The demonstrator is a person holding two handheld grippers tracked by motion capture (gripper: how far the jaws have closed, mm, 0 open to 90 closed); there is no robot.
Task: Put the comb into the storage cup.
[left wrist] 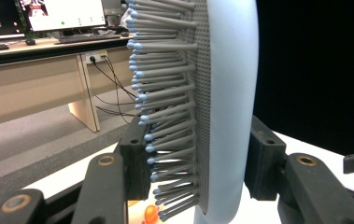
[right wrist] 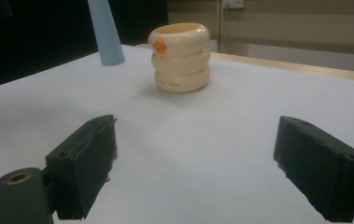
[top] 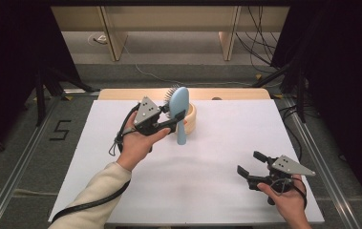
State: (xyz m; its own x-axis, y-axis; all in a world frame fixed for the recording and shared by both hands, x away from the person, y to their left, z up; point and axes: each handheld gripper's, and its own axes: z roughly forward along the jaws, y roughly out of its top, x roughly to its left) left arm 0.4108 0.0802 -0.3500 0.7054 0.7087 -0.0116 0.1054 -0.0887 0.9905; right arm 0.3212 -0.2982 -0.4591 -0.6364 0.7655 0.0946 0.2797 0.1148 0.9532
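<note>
In the high view we see our left gripper [top: 176,120] just above the middle of the frame, its jaws pinching a light blue hairbrush [top: 179,102] at the lower part of the head. The brush stands upright, handle pointing down toward the white table [top: 207,157] and bristles facing the far side. In the left gripper view the brush [left wrist: 228,93] fills the centre, grey bristles pointing to the left of the frame, one jaw against the bristles and the other against the smooth back. Just behind the brush sits a cream ringed cup [top: 191,118]; whether the brush touches it we cannot tell from here. In the right gripper view the cup [right wrist: 181,57] stands in the upper middle, with the handle tip hanging to its left. Our right gripper [top: 250,168] sits at the lower right of the high view, jaws spread wide and holding nothing.
</note>
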